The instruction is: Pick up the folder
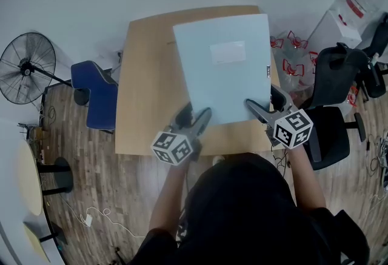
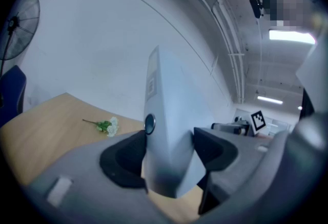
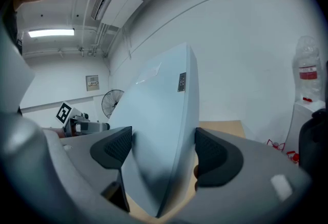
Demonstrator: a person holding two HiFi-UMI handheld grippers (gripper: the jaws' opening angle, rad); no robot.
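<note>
Since the folder (image 1: 221,67) is broad and thick, I carry it with both grippers, one at each near corner, so that it cannot swing or twist.

**Hold.** The left gripper (image 1: 195,114) takes the near left corner and the right gripper (image 1: 264,100) the near right corner. In the left gripper view the folder (image 2: 169,115) stands on edge between the jaws of that gripper (image 2: 169,155), with both dark pads (image 2: 125,159) pressed against its sides. The right gripper view shows the same: the folder (image 3: 159,125) fills the gap of that gripper (image 3: 160,152) and each pad (image 3: 218,156) bears on a face. Both pairs of jaws stand wide because of the thickness they clamp.

**Place.** The folder appears lifted clear of the desk (image 1: 145,76), tilted with its far edge raised, above the desk's right half. Its near edge hangs over the desk's near edge. I judge the pick-up essentially achieved.

**Count.**
- Folders: one, with one pale label (image 1: 228,51) on its face.
- Grippers: two.
- Desks: one.
- Flower sprigs: one (image 2: 105,125), lying on the desk beyond the left gripper. It does not show in the head view.
- Fans: one (image 1: 25,68), on the floor off the desk's left edge.
- Blue chairs: one (image 1: 97,97), beside that same edge.
</note>
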